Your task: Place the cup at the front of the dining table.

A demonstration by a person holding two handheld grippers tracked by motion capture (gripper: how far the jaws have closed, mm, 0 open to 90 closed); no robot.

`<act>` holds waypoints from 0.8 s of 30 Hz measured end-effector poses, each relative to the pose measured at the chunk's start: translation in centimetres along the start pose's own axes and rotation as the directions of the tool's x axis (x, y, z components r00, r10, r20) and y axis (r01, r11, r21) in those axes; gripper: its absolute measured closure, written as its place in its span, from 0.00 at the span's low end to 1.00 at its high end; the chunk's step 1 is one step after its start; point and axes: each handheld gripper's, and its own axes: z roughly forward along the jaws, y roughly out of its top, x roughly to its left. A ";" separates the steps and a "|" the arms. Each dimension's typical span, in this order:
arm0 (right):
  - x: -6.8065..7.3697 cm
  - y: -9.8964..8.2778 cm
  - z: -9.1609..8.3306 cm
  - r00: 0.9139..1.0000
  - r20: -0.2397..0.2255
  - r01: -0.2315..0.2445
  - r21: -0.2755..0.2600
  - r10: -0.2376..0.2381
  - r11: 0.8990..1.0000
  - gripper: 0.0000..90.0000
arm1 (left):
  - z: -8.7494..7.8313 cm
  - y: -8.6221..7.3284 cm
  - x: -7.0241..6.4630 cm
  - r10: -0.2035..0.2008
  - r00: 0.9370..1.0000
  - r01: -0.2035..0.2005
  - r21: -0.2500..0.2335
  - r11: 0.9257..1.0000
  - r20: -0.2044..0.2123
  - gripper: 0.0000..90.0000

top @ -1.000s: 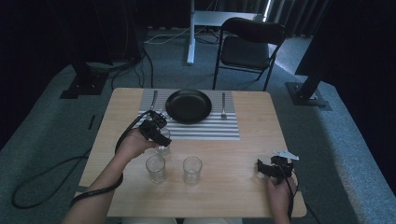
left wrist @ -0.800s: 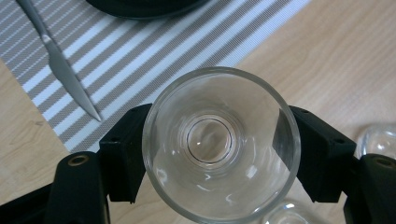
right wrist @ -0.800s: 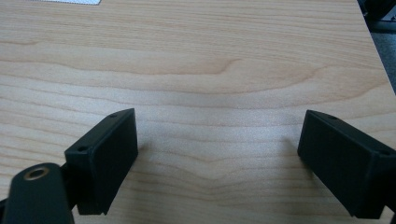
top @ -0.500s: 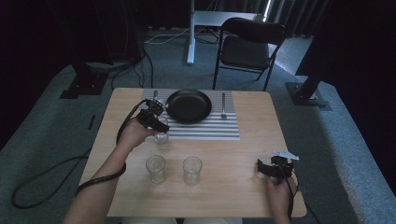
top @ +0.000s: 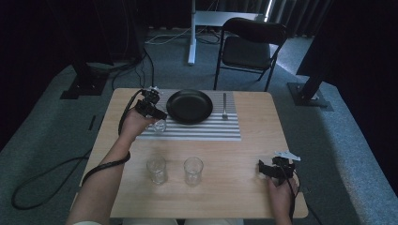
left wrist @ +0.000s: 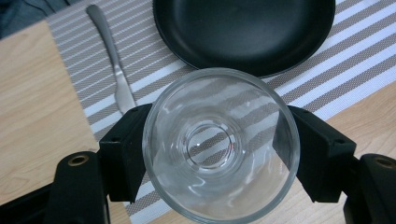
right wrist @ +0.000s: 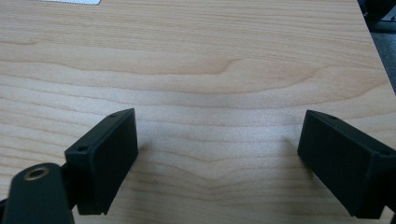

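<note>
My left gripper (top: pixel 154 112) is shut on a clear drinking glass (top: pixel 160 125) at the left part of the striped placemat (top: pixel 202 129), just left of the black plate (top: pixel 189 106). In the left gripper view the glass (left wrist: pixel 219 107) is seen from above, with a jaw against each side of it; whether it touches the mat I cannot tell. My right gripper (top: pixel 271 169) rests near the table's front right, open, with bare wood between its jaws (right wrist: pixel 217 158).
Two more empty glasses (top: pixel 156 168) (top: pixel 193 170) stand side by side at the front middle. A metal utensil (left wrist: pixel 114 65) lies left of the plate (left wrist: pixel 243 32), another (top: pixel 225 105) on its right. A folding chair (top: pixel 248 47) stands behind the table (top: pixel 244 154).
My left gripper has carried the glass away from the two front glasses, up onto the placemat's left side beside the plate. The right gripper has stayed still.
</note>
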 end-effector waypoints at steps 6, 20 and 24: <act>0.0 0.0 0.0 1.000 0.000 0.000 0.000 0.000 1.000 0.13 | 1.6 0.7 0.1 0.014 0.999 -0.013 0.037 0.999 -0.033 0.32; 0.0 0.0 0.0 1.000 0.000 0.000 0.000 0.000 1.000 0.13 | 4.3 1.8 1.2 -0.032 0.999 0.033 0.051 0.998 -0.035 0.32; 0.0 0.0 0.0 1.000 0.000 0.001 0.000 -0.001 1.000 0.13 | 4.9 1.8 1.3 -0.048 0.999 0.048 0.051 0.998 -0.019 0.32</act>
